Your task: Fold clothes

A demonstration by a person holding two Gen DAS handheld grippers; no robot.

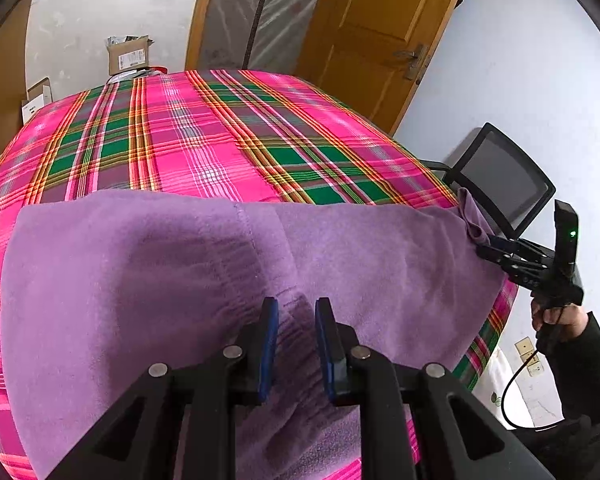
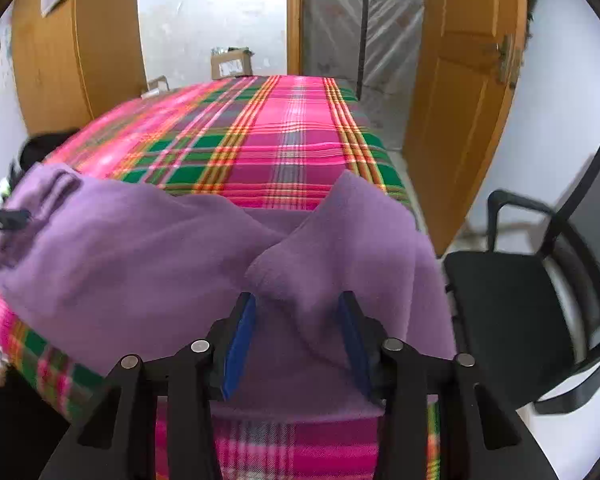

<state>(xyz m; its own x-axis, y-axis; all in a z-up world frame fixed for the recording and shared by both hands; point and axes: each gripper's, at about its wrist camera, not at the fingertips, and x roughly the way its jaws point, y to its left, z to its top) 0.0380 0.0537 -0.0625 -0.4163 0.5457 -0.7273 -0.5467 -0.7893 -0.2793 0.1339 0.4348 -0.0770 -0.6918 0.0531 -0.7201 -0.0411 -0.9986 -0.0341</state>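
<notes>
A purple fleece garment lies across the near end of a table covered with a pink and green plaid cloth. My left gripper sits over the garment's ribbed near edge, jaws a narrow gap apart with fabric between them. In the left wrist view my right gripper is at the garment's right corner, where a bunched tip of fabric stands up. In the right wrist view my right gripper has its jaws wide apart around a raised fold of the garment. The left gripper's tip shows at the garment's left end.
A black mesh office chair stands right of the table, close to my right gripper. A wooden door and plastic sheeting are behind the table. Cardboard boxes sit beyond the far edge. The plaid cloth stretches away beyond the garment.
</notes>
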